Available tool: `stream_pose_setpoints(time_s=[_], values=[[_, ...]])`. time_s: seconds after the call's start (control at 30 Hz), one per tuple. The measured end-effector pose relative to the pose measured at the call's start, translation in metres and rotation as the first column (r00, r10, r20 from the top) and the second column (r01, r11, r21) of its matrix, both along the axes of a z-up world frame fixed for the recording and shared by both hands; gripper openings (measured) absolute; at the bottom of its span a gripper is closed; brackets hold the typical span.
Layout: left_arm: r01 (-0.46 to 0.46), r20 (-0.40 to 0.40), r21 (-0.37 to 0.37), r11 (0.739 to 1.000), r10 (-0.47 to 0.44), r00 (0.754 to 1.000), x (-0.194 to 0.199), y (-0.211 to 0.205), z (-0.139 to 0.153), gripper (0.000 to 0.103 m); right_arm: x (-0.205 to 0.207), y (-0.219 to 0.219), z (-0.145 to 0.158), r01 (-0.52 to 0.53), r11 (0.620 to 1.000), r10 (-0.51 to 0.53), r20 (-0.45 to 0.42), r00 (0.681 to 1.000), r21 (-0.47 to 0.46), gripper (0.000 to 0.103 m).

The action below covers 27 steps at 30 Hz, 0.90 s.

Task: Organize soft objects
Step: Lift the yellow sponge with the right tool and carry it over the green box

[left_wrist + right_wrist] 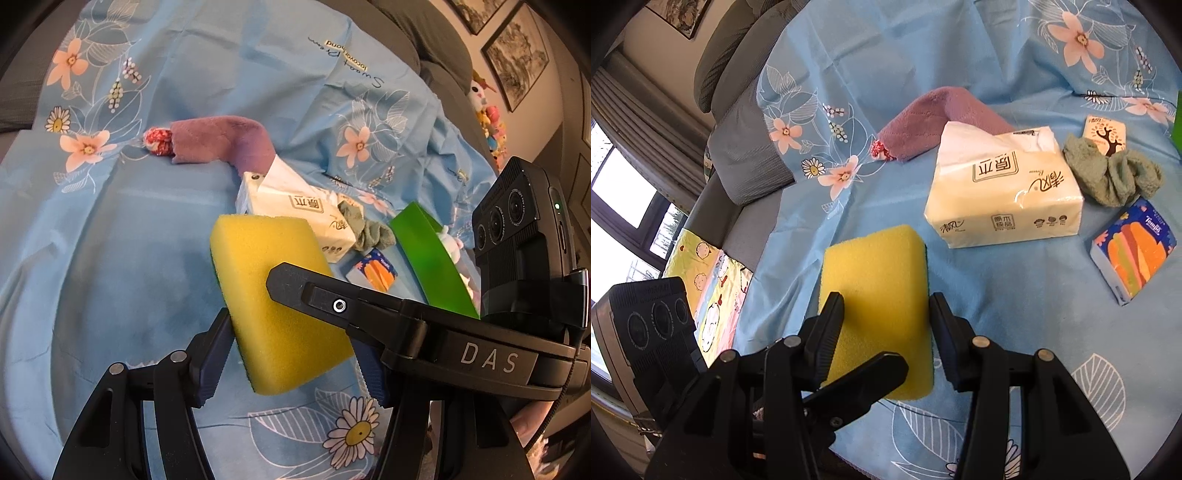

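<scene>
Sponge (280, 314): a yellow rectangular block of open-pored foam with rounded corners and a thin dark green scouring layer along one face; it hangs above the blue cloth, in front of the tissue pack.
Left tongs (295, 363): black plastic, pads ribbed and dark blue; half open and pressed on the near end of the sponge from both sides.
Right tongs (886, 325): black, with flat ribbed pads; partly open, the sponge's long sides sit between them, touching both pads.
Overlap: in the left wrist view one black finger (295, 291) of the right tongs lies across the sponge's top face; its body reads "DAS" in pale letters.
Cloth (997, 295): light blue, smooth, creased, printed with pink blossoms, white daisies and outlined leaves; script reading "Sweet Dream" shows in the left wrist view. Whether a desk or a sofa lies beneath, I cannot tell.
Tissue pack (1004, 195): soft cream plastic wrap, brick-shaped, a white sheet pulled up from the top, Chinese characters printed on it.
Purple towel (934, 122): plush, quilted with stitched lines, folded, behind the tissue pack; a small red-and-white bundle (881, 149) touches its end.
Green cloth (1115, 177): fuzzy, sage, crumpled, just right of the tissue pack.
Pocket tissues (1134, 251): blue packet with orange stripes, marked "Tempo".
Small packet (1106, 134): cream, printed with a dark tree, behind the green cloth.
Green bin (432, 254): glossy hard plastic wall, right of the tissue pack.
</scene>
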<state>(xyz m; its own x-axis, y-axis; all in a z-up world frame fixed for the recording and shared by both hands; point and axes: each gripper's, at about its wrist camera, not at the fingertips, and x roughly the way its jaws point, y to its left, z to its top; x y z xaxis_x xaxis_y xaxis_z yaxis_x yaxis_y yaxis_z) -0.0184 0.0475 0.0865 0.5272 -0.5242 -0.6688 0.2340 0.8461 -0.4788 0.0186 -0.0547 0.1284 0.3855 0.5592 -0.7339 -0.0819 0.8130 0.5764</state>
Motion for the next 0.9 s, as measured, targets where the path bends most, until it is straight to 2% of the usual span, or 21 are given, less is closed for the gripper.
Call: stream_pose_setpoints(time_s=[0.9], values=[[0.028, 0.14, -0.057, 0.998, -0.02, 0.99, -0.009, -0.012, 0.026, 0.063, -0.012, -0.012, 0.036, 0.062, 0.997, -0.056, 0.121, 0.991, -0.047, 0.048]])
